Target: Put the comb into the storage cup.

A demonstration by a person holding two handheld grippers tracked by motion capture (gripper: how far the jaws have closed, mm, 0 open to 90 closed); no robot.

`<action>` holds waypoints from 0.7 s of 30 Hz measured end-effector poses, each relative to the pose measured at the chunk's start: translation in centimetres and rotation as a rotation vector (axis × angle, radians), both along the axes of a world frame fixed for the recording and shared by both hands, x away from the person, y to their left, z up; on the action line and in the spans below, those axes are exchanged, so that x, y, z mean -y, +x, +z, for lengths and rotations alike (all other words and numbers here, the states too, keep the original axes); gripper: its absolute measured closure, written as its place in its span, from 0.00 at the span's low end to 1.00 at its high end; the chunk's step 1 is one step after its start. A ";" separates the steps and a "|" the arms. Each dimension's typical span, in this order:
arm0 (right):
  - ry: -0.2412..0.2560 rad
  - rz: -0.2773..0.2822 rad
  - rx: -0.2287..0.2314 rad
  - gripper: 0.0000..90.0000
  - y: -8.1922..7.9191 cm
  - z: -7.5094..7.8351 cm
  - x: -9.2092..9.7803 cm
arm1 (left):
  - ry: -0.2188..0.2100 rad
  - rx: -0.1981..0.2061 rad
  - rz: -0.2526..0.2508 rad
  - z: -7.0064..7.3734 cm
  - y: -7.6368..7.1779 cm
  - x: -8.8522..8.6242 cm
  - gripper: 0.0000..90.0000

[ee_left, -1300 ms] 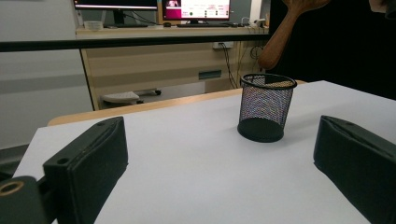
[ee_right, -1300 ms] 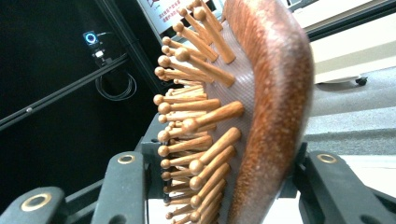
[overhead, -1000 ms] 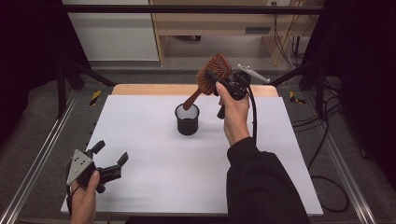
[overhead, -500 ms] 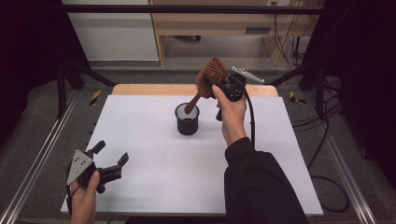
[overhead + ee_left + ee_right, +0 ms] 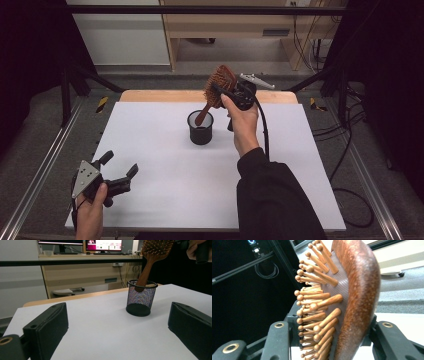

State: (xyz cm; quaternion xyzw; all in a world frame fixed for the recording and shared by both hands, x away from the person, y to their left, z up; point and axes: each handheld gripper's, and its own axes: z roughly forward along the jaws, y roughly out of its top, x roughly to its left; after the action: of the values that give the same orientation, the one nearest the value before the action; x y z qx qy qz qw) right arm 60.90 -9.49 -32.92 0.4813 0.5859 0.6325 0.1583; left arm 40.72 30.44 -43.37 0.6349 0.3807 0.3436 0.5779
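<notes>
A wooden hairbrush [image 5: 220, 81] with peg bristles stands tilted, its handle down inside a black mesh cup [image 5: 201, 128] at the middle of the white table [image 5: 150, 135]. My right gripper [image 5: 218, 90] is shut on the brush head from the right, above the cup. In the right gripper view the brush head [image 5: 354, 290] sits clamped between the jaws of that gripper [image 5: 332, 337]. My left gripper [image 5: 120, 163] rests open near the front left corner, holding nothing. The left gripper [image 5: 117, 327] faces the cup [image 5: 141, 298] and the brush [image 5: 150, 255] across bare table.
A wooden strip [image 5: 150, 95] runs along the table's back edge. Metal rails [image 5: 45, 165] flank the table, and cables [image 5: 345, 150] lie on the floor at the right. A desk with monitors [image 5: 82, 245] stands beyond the table.
My right gripper has shifted slightly left and down with the brush, which now stands steeper in the cup. The left gripper has not moved.
</notes>
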 end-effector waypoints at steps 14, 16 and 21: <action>-0.047 0.028 -0.036 0.56 0.4 -1.2 -1.3 | -0.018 -0.003 0.007 0.0 0.2 -0.4 0.03; -0.061 0.038 -0.036 0.56 0.4 -1.4 -1.7 | -0.020 0.002 0.006 0.0 0.2 -0.4 0.03; -0.071 0.040 -0.043 0.56 0.5 -1.8 -2.1 | -0.020 0.005 0.007 -0.1 0.4 -0.5 0.03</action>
State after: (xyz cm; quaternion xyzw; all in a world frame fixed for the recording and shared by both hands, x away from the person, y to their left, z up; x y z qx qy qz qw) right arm 61.40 -7.42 -34.70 0.4771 0.6206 0.6040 0.1499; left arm 41.15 30.97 -43.46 0.6269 0.3851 0.3432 0.5839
